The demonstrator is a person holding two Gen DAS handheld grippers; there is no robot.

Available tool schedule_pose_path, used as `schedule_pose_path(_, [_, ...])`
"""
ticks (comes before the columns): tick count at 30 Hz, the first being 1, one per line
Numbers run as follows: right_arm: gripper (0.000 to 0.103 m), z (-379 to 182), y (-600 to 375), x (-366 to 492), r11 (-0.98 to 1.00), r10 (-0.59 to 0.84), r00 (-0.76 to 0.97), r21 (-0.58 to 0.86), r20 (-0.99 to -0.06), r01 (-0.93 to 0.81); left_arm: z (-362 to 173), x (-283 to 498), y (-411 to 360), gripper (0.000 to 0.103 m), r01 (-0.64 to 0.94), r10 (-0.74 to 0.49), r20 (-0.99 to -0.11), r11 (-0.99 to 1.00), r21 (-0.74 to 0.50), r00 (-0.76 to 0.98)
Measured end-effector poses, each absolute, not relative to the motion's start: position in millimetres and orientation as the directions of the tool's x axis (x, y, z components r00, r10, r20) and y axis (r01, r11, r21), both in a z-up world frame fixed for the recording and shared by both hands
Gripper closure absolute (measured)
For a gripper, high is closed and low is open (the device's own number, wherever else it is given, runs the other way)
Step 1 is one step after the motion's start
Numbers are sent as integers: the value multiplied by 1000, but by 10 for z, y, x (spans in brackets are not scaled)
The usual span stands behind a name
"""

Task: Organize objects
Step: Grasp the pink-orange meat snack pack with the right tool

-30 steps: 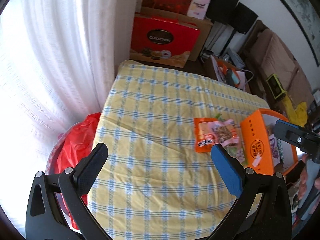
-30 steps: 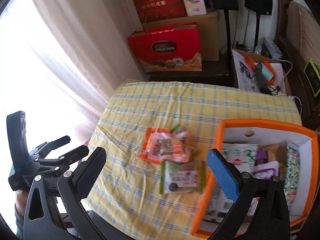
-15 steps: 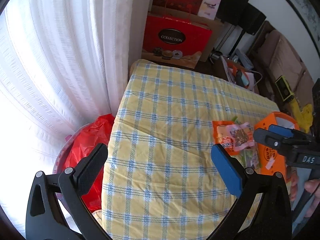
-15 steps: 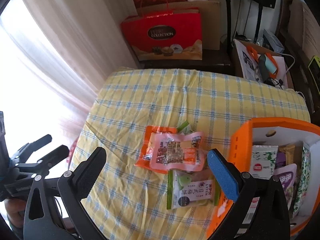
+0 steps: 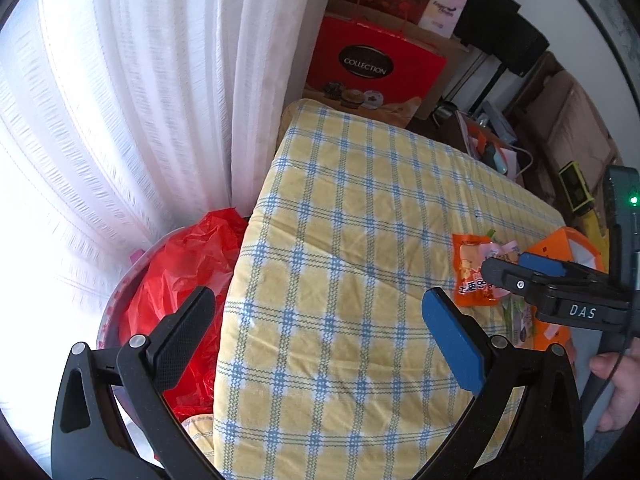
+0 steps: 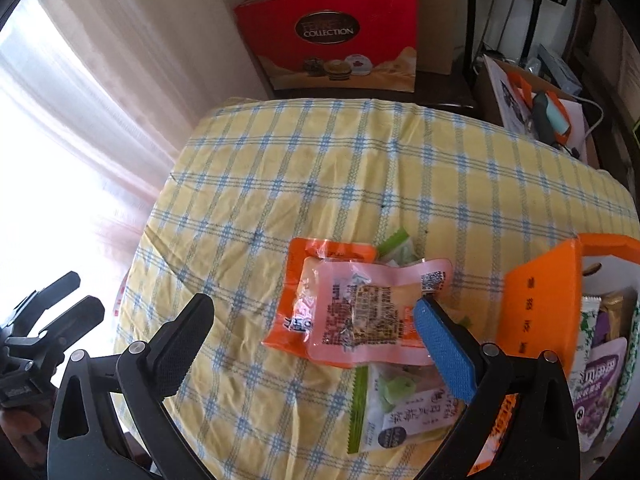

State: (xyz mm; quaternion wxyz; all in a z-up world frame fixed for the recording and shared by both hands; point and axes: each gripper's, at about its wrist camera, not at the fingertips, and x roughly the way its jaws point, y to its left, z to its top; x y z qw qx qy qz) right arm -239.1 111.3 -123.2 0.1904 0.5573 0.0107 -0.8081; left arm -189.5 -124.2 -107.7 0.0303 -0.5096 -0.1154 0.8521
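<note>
A pink snack packet (image 6: 368, 312) lies on top of an orange packet (image 6: 332, 250) on the yellow-and-blue checked tablecloth (image 6: 320, 168). A green-edged packet (image 6: 396, 412) lies just nearer to me. My right gripper (image 6: 312, 306) hangs open above them, its blue finger over the pink packet's right end and nothing held. To the right stands an open orange box (image 6: 540, 304) with several snack packets inside. My left gripper (image 5: 319, 298) is open and empty over the table's left part, well left of the orange packet (image 5: 468, 276) and the right gripper (image 5: 510, 264).
A white curtain (image 5: 140, 100) hangs along the left. A red plastic bag (image 5: 180, 272) sits in a tub below the table's left edge. A red gift bag (image 6: 332, 36) and cardboard boxes stand beyond the far edge. A cluttered carton (image 6: 536, 108) is at far right.
My right gripper has come lower and closer to the stacked packets, which now fill more of its view. My left gripper has swung left toward the curtain side of the table.
</note>
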Motion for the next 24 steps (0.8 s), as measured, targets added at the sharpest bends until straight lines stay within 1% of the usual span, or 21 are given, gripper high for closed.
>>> schedule_pose_path(4, [2, -1230, 1104, -2410, -940, -251, -321, 150, -913, 307, -1108, -1885, -1255, 0, 70, 180, -862, -968, -241, -474])
schedule_pose_path(8, [2, -1188, 1123, -2419, -943, -250, -301, 160, -920, 293, -1128, -1881, -1224, 0, 61, 186, -863, -969, -242, -469])
schedule_pose_path(11, [4, -1185, 1087, -2426, -947, -202, -297, 109, -933, 301, -1127, -1873, -1196, 0, 58, 191, -862, -968, -246, -470])
schedule_pose_path(13, [11, -1239, 1069, -2450, -953, -161, -289, 72, -944, 295, -1122, -1864, -1173, 0, 54, 196, -860, -967, -249, -471])
schedule_pose_path(17, [20, -1352, 1071, -2502, -958, -91, -299, 2, -950, 286, -1112, -1861, -1142, 0, 43, 203, -859, -967, -252, -470])
schedule_pose_path(19, [32, -1352, 1094, -2512, -959, -63, -319, -30, -946, 280, -1107, -1860, -1138, 0, 41, 202, -859, -967, -250, -470])
schedule_pose_path(20, [32, -1352, 1102, -2518, -959, -66, -321, -28, -945, 280, -1104, -1861, -1141, 0, 41, 202, -859, -967, -250, -471])
schedule_pose_path(24, [40, -1304, 1119, -2516, -959, -70, -339, -30, -938, 282, -1106, -1862, -1146, 0, 45, 206, -858, -966, -256, -470])
